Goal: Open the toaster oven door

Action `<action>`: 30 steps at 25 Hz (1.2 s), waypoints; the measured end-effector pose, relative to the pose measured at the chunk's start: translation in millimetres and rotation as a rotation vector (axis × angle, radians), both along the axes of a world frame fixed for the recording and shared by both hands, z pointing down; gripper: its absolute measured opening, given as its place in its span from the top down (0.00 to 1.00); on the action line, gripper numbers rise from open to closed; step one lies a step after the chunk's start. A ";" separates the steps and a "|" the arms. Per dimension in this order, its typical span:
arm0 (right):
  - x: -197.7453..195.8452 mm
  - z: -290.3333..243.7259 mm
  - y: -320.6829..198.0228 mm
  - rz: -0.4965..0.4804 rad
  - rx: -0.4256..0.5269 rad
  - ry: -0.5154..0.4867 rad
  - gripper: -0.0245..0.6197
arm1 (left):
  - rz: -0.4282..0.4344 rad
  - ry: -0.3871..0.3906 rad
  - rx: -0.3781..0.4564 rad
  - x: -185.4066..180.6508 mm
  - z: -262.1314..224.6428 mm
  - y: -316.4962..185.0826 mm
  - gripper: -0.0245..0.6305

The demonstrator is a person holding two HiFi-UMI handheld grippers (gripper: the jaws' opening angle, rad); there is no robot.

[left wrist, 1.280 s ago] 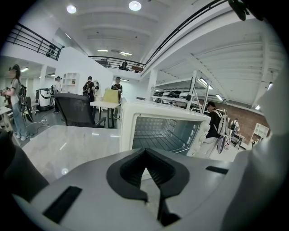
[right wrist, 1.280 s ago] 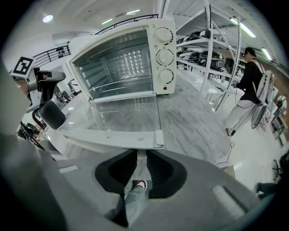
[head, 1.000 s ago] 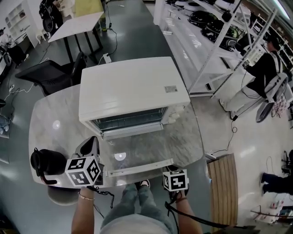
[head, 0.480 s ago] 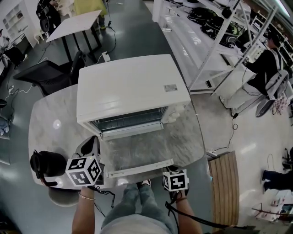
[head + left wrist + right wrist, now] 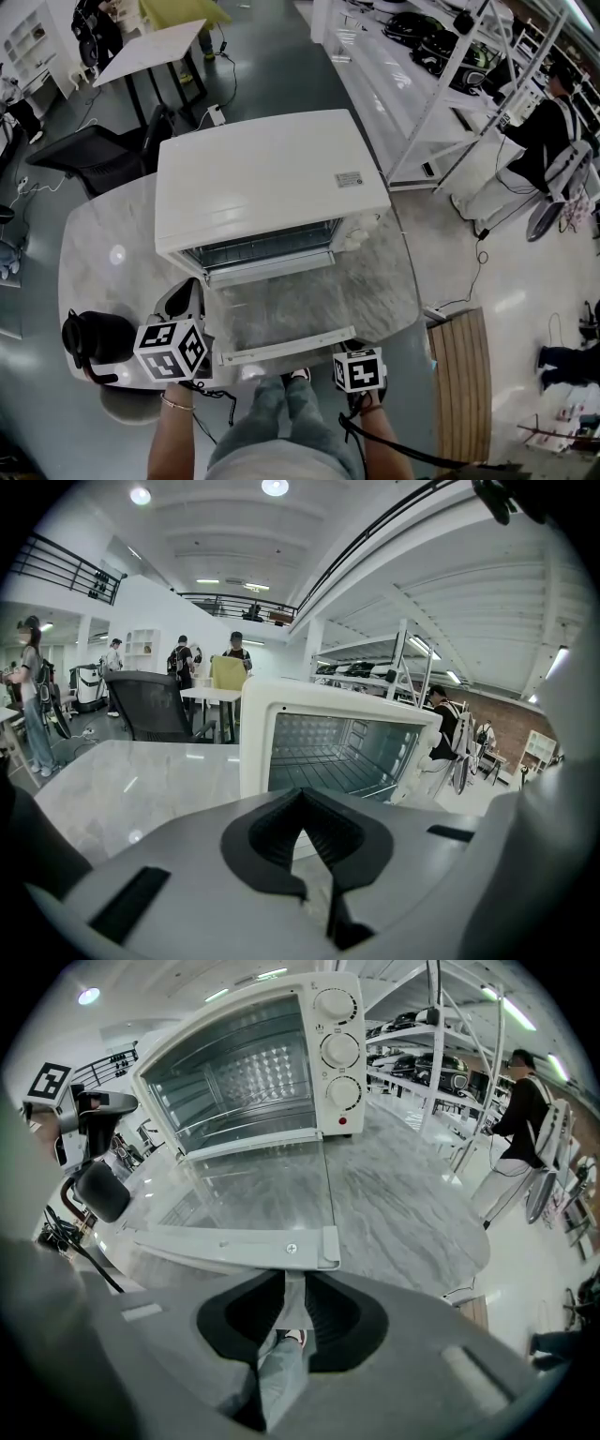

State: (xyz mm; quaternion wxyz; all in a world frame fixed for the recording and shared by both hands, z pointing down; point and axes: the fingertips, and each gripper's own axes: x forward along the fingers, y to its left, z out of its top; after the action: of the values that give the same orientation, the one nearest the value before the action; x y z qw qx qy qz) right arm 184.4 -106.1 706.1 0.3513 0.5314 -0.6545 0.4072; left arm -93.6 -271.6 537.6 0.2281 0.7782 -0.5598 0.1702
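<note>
as nothing has shifted, toaster oven door (image 5: 281, 323) still flat

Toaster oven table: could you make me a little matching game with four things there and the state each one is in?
Things
1. toaster oven door
2. kettle
3. left gripper
4. right gripper

States
A. jaws closed on the door handle
B. black, standing near the left edge of the table
C. swung down, fully open
D. jaws together, nothing between them

Pairs: 1-C, 2-B, 3-D, 4-A
</note>
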 end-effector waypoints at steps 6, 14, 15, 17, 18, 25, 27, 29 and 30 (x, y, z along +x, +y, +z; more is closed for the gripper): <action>-0.5 0.6 0.1 -0.008 -0.006 -0.006 0.85 | 0.000 0.001 0.001 1.1 -0.3 -0.6 0.96; -1.9 0.5 2.9 -0.015 -0.043 -0.025 0.85 | 0.007 0.007 0.005 4.2 -4.8 -2.4 0.96; -1.6 1.2 4.2 -0.014 -0.051 -0.027 0.85 | 0.007 0.008 0.005 4.2 -5.2 -2.8 0.96; 3.0 1.9 8.2 -0.004 -0.068 -0.014 0.85 | 0.006 0.010 0.007 4.8 -5.4 -4.0 0.96; 6.4 1.4 10.3 0.004 -0.076 -0.004 0.85 | 0.006 0.012 0.008 5.4 -5.5 -4.7 0.96; 27.7 -20.0 11.3 0.069 -0.056 0.031 0.85 | 0.024 0.038 0.015 14.5 -10.3 -4.8 0.96; 32.6 -34.6 4.7 0.086 -0.017 0.047 0.92 | 0.032 0.047 0.020 17.5 -12.7 -3.1 0.96; 36.5 -53.3 -7.7 0.090 0.040 0.055 0.95 | 0.038 0.061 0.036 22.3 -18.1 -3.2 0.96; 37.1 -63.8 -15.0 0.087 0.071 0.053 0.95 | 0.039 0.068 0.047 24.4 -22.0 -3.5 0.96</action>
State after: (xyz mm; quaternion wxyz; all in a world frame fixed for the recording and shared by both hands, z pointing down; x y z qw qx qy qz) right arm 221.6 -121.2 642.3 0.3314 0.5820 -0.6354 0.3844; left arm -69.2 -275.1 515.6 0.2252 0.7994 -0.5403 0.1351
